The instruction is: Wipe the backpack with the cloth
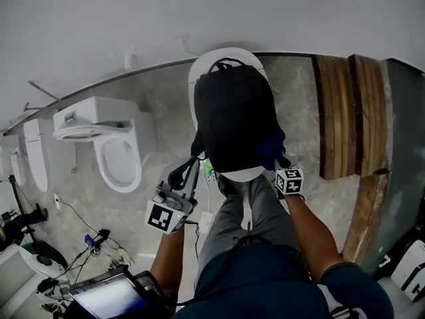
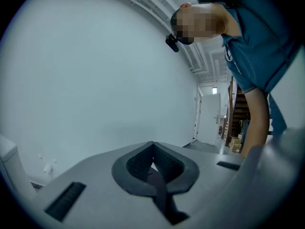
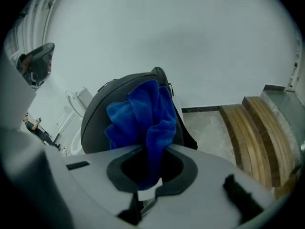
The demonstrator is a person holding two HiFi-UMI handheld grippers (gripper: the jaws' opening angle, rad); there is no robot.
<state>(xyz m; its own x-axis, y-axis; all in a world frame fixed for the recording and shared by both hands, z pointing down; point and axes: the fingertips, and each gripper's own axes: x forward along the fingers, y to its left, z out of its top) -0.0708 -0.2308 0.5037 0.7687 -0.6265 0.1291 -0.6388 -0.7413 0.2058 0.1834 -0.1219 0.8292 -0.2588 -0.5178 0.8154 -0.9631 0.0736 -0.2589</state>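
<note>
Cloth (image 3: pixel 143 113) in right hand-held gripper (image 3: pixel 147 174), beside backpack (image 3: pixel 95 120)

No legible text, labels or numbers anywhere.

Left gripper (image 2: pixel 153 149) — fingers (image 2: pixel 137 164) pressed together, nothing between — faces a blank wall (image 2: pixel 95 80) beside a person (image 2: pixel 255 56).

You stood on a grey marbled floor (image 1: pixel 166 111) before a plain pale wall (image 1: pixel 199 12). At your left sat a white toilet (image 1: pixel 116 151), with another (image 1: pixel 36 155) beyond it. Wooden boards (image 1: pixel 345 111) lay at your right, and loose cables (image 1: pixel 86 241) trailed lower left.
</note>
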